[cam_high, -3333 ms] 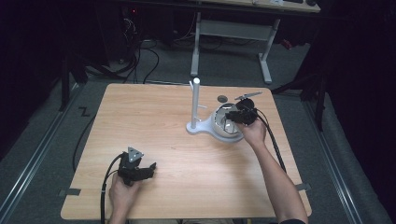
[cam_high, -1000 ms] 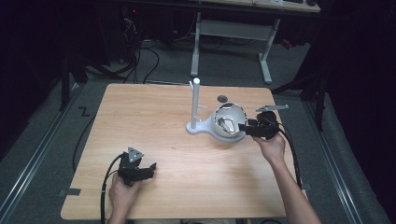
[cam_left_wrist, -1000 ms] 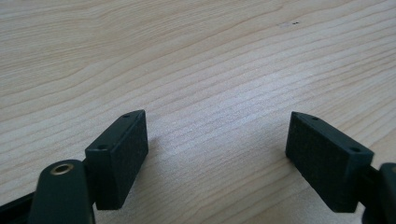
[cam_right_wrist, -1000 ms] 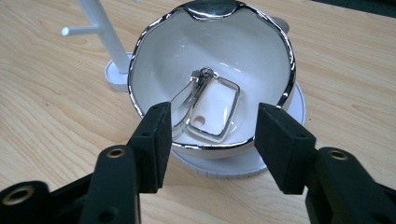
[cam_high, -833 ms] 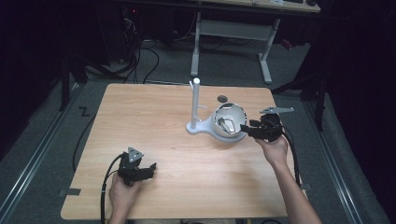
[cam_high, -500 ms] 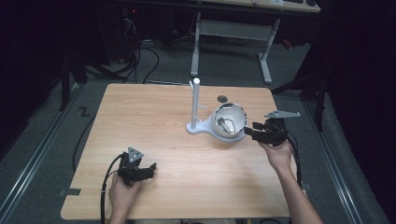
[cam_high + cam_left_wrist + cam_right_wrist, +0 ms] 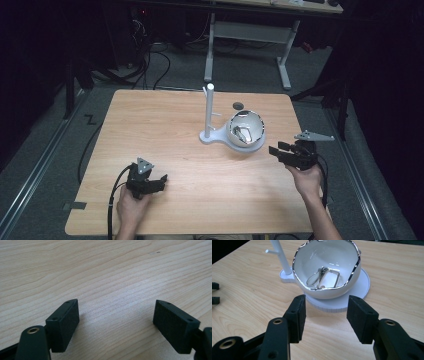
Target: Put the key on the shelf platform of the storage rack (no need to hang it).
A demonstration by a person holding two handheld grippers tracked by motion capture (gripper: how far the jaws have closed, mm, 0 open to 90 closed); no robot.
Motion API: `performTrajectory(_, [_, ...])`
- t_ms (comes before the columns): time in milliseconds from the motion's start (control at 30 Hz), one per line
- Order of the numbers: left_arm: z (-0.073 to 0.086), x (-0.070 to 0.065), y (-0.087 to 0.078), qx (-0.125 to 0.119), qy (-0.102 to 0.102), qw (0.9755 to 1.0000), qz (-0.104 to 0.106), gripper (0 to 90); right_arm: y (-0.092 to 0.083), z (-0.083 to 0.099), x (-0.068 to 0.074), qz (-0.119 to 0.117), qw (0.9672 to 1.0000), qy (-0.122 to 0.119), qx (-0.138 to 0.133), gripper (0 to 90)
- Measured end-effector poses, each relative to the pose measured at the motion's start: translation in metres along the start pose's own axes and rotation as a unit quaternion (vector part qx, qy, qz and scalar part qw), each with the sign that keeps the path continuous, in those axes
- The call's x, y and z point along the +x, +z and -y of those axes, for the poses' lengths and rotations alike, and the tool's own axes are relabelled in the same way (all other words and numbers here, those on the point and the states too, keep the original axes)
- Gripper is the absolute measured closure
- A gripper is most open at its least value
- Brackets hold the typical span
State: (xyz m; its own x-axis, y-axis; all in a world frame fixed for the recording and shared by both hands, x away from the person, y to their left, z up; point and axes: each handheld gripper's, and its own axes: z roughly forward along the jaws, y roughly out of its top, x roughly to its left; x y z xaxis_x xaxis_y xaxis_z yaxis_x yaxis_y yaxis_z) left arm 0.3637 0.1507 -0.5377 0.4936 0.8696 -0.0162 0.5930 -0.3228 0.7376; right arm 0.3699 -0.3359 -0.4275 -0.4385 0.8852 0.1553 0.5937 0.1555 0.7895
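The bowl (image 7: pixel 246 131) stands on a white stand (image 7: pixel 216 136) on the tabletop (image 7: pixel 175 125), a clip (image 7: pixel 323 277) inside. Right tongs (image 7: pixel 276 151), just beside the bowl, have just been closing, empty. Left tongs (image 7: pixel 159 181), well apart from the bowl, gape wide, empty.

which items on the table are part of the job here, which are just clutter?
In the job:
- white bowl with silver rim, on the round base of the white stand
- metal clip or keyring piece lying in the bowl
- right gripper, jaws open, empty, beside the bowl

Lying about:
- small dark disc behind the bowl
- left gripper, open on bare table
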Motion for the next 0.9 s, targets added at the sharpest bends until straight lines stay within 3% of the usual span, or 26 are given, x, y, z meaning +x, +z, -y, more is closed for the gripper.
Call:
performTrajectory(367, [0.000,0.000,0.000,0.000,0.000,1.0000,0.000,21.4,-0.006,0.020,0.001,-0.009,0.9999,0.013,0.001,50.9])
performTrajectory(900, [0.000,0.000,0.000,0.000,0.000,1.0000,0.000,21.3,-0.004,0.042,0.013,-0.025,0.9996,0.013,0.009,51.1])
